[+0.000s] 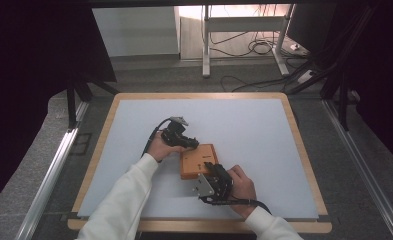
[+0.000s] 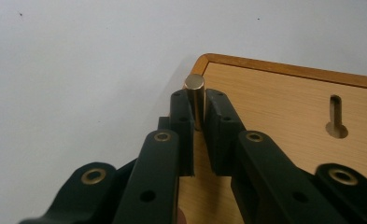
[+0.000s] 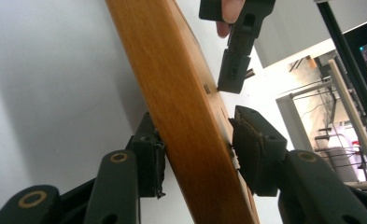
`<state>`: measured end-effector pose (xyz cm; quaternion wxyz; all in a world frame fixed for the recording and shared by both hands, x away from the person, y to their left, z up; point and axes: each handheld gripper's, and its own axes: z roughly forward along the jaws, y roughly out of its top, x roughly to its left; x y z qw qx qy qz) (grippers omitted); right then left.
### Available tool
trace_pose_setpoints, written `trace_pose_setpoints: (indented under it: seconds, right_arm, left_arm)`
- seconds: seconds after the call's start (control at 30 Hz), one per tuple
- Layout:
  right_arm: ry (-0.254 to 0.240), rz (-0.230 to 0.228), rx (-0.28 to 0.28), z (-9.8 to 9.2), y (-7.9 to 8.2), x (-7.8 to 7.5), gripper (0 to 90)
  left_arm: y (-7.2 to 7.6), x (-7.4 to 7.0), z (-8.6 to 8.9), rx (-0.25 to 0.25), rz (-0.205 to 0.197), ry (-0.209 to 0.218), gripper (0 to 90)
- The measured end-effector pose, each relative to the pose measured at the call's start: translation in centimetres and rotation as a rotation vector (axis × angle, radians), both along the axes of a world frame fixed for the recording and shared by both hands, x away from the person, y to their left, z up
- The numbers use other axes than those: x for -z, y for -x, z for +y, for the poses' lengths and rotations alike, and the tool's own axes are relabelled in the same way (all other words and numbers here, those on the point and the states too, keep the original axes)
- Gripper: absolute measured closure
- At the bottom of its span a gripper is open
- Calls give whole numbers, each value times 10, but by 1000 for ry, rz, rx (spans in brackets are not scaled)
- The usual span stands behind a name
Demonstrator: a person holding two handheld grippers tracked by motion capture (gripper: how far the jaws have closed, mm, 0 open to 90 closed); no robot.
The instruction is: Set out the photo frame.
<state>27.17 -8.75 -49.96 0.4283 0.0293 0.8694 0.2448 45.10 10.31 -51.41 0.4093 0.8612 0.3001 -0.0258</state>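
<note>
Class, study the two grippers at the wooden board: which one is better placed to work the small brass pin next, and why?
Left. The left gripper is already shut on the brass pin at the wooden board's corner. The right gripper straddles the board's edge, better suited to steadying it.

Both forearms, in white sleeves, come in from the near edge and angle toward the middle of the table. The left hand (image 1: 159, 147) holds the left gripper (image 1: 190, 143) pointing right, its jaws nearly together and clamped on a small upright metal pin (image 2: 194, 95). The right hand (image 1: 242, 186) holds the right gripper (image 1: 211, 165) pointing far and left, its jaws part-way closed astride the edge of a wooden board (image 3: 181, 116); whether both pads press it cannot be told.
</note>
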Motion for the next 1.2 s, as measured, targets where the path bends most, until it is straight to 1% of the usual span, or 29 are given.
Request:
trace_pose_setpoints:
  seconds: [0.07,0.13,0.17,0.2,0.27,0.3,0.33,0.4,0.5,0.6,0.63,0.67,0.73,0.87,0.93,1.0,1.03,1.07,1.2]
  right_arm:
    - [11,-21,-6,1,0,-2,593]
    - [11,-28,-3,1,0,-4,611]
    - [10,-32,0,1,-1,-5,617]
    - [7,-30,0,2,-1,-7,622]
    - [10,-33,-3,2,-2,-8,625]
    - [10,-33,-3,2,-2,-8,625]
    - [22,-33,-7,2,-2,-9,626]
    - [31,-42,-12,3,-2,-8,632]
    - [39,-42,-16,2,-2,-9,635]
    - [38,-38,-14,1,-3,-11,639]
    - [35,-37,-13,1,-3,-11,640]
    - [34,-37,-14,1,-4,-12,642]
    - [33,-35,-13,0,-4,-13,643]
    - [41,-39,-15,-1,-4,-13,647]
    - [28,-37,-11,-2,-4,-13,650]
    - [30,-37,-11,-3,-4,-14,655]
    - [39,-38,-14,-4,-5,-16,658]
    - [28,-34,-6,-4,-5,-16,661]
    - [31,-25,-7,-6,-7,-21,673]
  left_arm:
    - [0,-1,0,-3,-10,-1,815]
    - [1,-4,3,-19,-19,9,775]
    - [1,-6,5,-32,-25,19,741]
    - [1,-8,8,-46,-33,21,685]
    - [3,-14,16,-76,-55,46,616]
    - [3,-14,16,-76,-55,46,586]
    - [7,-20,26,-110,-92,60,546]
    - [11,-24,34,-136,-110,71,491]
    - [18,-27,47,-149,-128,85,470]
    - [26,-26,57,-166,-149,64,426]
    - [29,-24,60,-173,-154,62,417]
    - [31,-23,62,-180,-158,69,408]
    - [34,-20,66,-189,-153,79,391]
    - [39,-17,72,-193,-149,68,368]
    - [42,-16,75,-196,-149,64,358]
    - [45,-15,77,-201,-157,53,351]
    - [45,-15,78,-200,-160,44,349]
    - [46,-14,78,-202,-160,43,345]
    - [46,-11,81,-207,-149,40,340]
